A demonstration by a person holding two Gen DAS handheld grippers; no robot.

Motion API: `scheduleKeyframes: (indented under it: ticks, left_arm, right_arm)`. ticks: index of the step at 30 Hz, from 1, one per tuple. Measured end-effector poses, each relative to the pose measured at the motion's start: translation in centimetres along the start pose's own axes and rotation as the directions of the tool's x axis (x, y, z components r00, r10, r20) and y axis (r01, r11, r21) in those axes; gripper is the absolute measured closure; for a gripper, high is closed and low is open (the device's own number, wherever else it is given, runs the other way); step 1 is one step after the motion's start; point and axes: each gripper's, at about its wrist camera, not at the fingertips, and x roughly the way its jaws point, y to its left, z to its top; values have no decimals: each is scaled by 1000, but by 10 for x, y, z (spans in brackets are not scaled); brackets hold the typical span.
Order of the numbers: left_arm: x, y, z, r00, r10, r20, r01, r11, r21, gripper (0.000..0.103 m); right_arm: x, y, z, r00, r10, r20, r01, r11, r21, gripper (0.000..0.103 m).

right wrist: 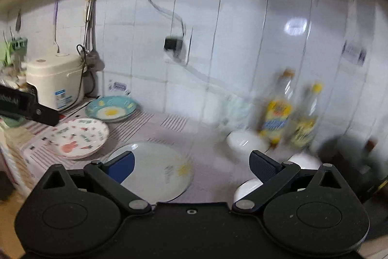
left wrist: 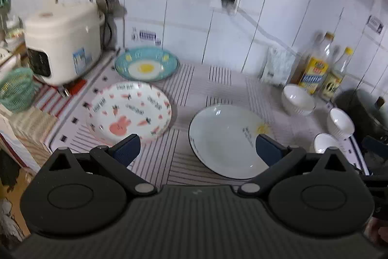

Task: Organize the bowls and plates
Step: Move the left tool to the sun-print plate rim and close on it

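Three plates lie on the striped counter mat: a teal plate with a fried-egg print (left wrist: 146, 66) at the back, a white plate with a pink rabbit and carrots (left wrist: 129, 111) in front of it, and a plain white plate with a dark rim (left wrist: 226, 138) to the right. Three white bowls (left wrist: 298, 100) (left wrist: 340, 123) (left wrist: 325, 142) stand at the right. My left gripper (left wrist: 197, 148) is open and empty above the mat between the rabbit plate and the plain plate. My right gripper (right wrist: 191, 165) is open and empty above the plain plate (right wrist: 157, 169) and the bowls (right wrist: 245, 141).
A white rice cooker (left wrist: 61, 43) stands at the back left beside a green basket (left wrist: 15, 89). Two oil bottles (left wrist: 315, 64) and a clear bag stand against the tiled wall at the right. A dark pot (left wrist: 361, 108) sits at the far right. A shelf overhangs above.
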Motion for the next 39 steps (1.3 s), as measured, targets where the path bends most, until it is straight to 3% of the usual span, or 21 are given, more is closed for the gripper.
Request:
scheduleKeyframes:
  ticks: [5, 6, 13, 16, 18, 19, 21, 25, 29, 30, 31, 33, 37, 39]
  left_arm:
    - [54, -7, -6, 998, 39, -56, -34, 996, 77, 1]
    - [64, -9, -9, 997, 44, -60, -38, 995, 94, 1]
    - [126, -8, -22, 985, 10, -173, 2, 997, 72, 3]
    - [144, -6, -22, 980, 5, -201, 8, 998, 64, 4]
    - [153, -5, -22, 976, 2, -216, 10, 998, 56, 8]
    - [157, -3, -21, 974, -1, -226, 12, 999, 45, 15]
    - [162, -1, -17, 971, -22, -240, 24, 1000, 5, 17]
    - [179, -4, -14, 968, -5, -250, 16, 999, 42, 18]
    - [196, 2, -13, 946, -33, -321, 28, 999, -19, 32]
    - [199, 4, -13, 939, -57, -340, 43, 998, -48, 42]
    - [201, 6, -14, 933, -66, -353, 47, 997, -62, 46]
    - [204, 6, -15, 932, -64, -357, 46, 997, -59, 52]
    - [211, 7, -18, 922, -60, -381, 43, 998, -54, 72]
    - [212, 9, -18, 927, -65, -369, 46, 997, -62, 75]
  right_arm:
    - [49, -12, -21, 988, 146, -55, -134, 975, 175, 2]
    - [60, -15, -26, 984, 164, -68, -147, 967, 208, 7]
    - [120, -17, -56, 951, 250, -184, -172, 918, 357, 28]
    - [138, -14, -62, 940, 265, -213, -174, 913, 369, 32]
    - [148, -15, -65, 937, 265, -228, -169, 915, 367, 34]
    - [153, -17, -66, 935, 265, -233, -166, 913, 372, 37]
    - [162, -23, -69, 930, 287, -229, -181, 902, 393, 46]
    - [175, -32, -71, 922, 312, -229, -192, 883, 429, 50]
    - [186, -35, -72, 913, 318, -258, -187, 884, 429, 59]
    - [189, -37, -73, 910, 321, -262, -183, 879, 441, 63]
    - [193, -41, -75, 906, 327, -268, -169, 861, 480, 69]
    - [200, -45, -78, 893, 339, -297, -134, 828, 545, 76]
    - [204, -39, -79, 887, 324, -329, -113, 843, 526, 85]
    - [209, -43, -80, 881, 341, -330, -116, 829, 547, 86]
